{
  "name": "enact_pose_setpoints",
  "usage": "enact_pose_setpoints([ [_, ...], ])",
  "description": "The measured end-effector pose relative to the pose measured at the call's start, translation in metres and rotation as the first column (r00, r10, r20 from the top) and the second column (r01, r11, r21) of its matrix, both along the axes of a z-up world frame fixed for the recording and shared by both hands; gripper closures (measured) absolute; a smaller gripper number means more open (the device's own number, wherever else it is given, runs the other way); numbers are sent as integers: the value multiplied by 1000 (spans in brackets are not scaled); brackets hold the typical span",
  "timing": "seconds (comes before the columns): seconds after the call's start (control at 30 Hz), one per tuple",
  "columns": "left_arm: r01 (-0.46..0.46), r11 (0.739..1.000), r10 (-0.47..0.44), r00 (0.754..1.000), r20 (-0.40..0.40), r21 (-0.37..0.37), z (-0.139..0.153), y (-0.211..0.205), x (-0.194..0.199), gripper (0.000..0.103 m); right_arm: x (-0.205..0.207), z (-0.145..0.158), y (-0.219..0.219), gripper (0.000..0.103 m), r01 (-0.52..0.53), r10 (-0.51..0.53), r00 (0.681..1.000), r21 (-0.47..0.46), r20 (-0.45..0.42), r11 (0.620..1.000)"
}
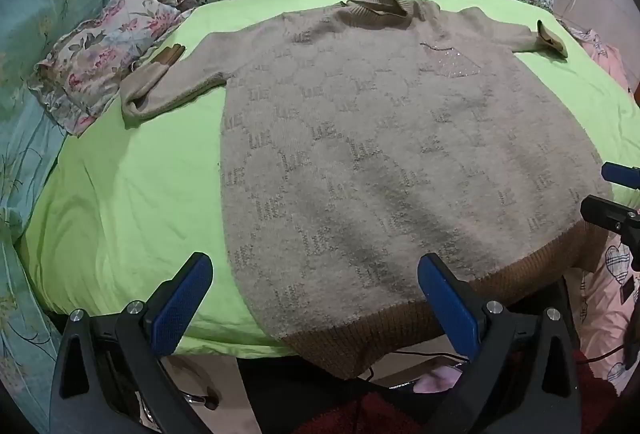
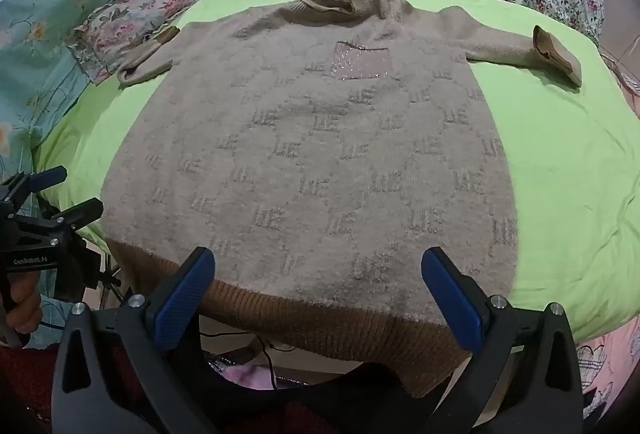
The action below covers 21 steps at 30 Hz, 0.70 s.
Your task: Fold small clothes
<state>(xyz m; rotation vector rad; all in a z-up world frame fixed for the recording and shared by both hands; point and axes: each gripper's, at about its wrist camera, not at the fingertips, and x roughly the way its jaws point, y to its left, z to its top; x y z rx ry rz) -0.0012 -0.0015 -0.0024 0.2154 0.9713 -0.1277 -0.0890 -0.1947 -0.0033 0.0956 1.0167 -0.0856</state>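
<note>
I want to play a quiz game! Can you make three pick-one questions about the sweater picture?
1. Where does the sweater lie?
A. on the green sheet
B. on a chair
C. in a basket

2. What colour is the sweater's bottom band?
A. red
B. brown
C. white

3. How is the right hand-held gripper?
A. shut on a sleeve
B. open, holding nothing
C. shut on the collar

Answers: 1 A, green sheet shows around it. 2 B, the ribbed band is brown. 3 B, its blue fingers stand wide apart.

The sweater's brown hem (image 2: 320, 334) hangs over the green sheet's (image 2: 560, 174) edge, partly hidden.
</note>
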Motion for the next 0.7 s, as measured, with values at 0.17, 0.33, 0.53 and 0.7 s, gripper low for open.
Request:
enact_pose_setpoints([
  [0.17, -3, 1000, 3, 1000, 4, 2, -2, -2, -1, 0, 1, -3, 1, 0, 6, -6, 1000, 9, -14, 1000],
  [0.33, -3, 1000, 3, 1000, 8, 1, -2, -1, -1, 0, 3, -4, 5, 0, 1, -1, 1000, -5, 10, 1000],
  [0.53, 0, 1000, 0, 1000, 10, -2, 0, 1, 3, 0, 2, -2, 3, 0, 2, -2, 1000, -2, 7, 1000],
  [0.7, 0, 1000, 0, 1000, 9, -8, 1, 1, 4, 0, 2, -2, 2, 0, 1, -1, 1000, 7, 15, 1000],
])
